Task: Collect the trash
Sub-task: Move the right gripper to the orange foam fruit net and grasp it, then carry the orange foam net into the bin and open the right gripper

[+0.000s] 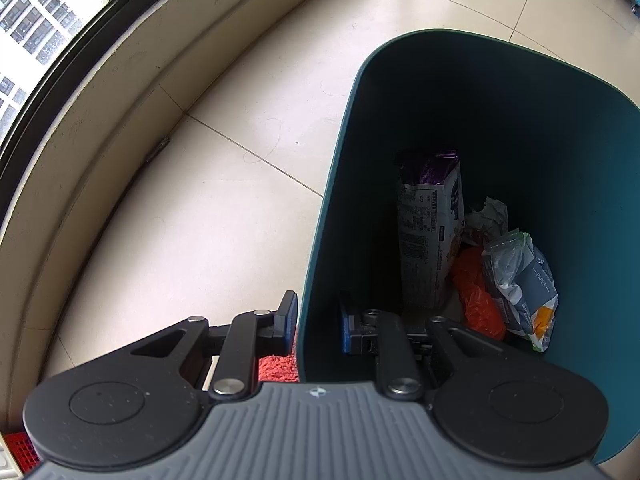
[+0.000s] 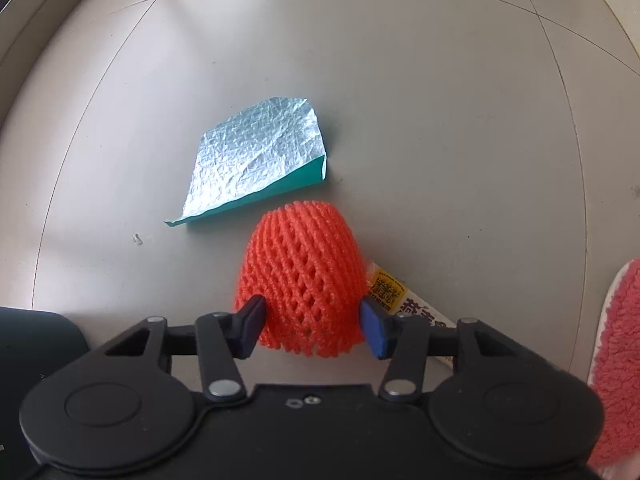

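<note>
Foam net (image 2: 302,276) on floor (image 2: 400,100), foil sheet (image 2: 256,164) behind (wrapper (image 2: 390,290) right).

Orange foam net (image 2: 306,276) — domed, on floor

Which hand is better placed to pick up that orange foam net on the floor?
Right. The right gripper already straddles the orange foam net, while the left gripper is clamped on the teal bin wall.

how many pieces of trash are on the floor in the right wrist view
3. Orange foam net between the right gripper fingers, silver foil wrapper beyond it, yellow packet partly hidden behind the net. More may lie out of view.
</note>
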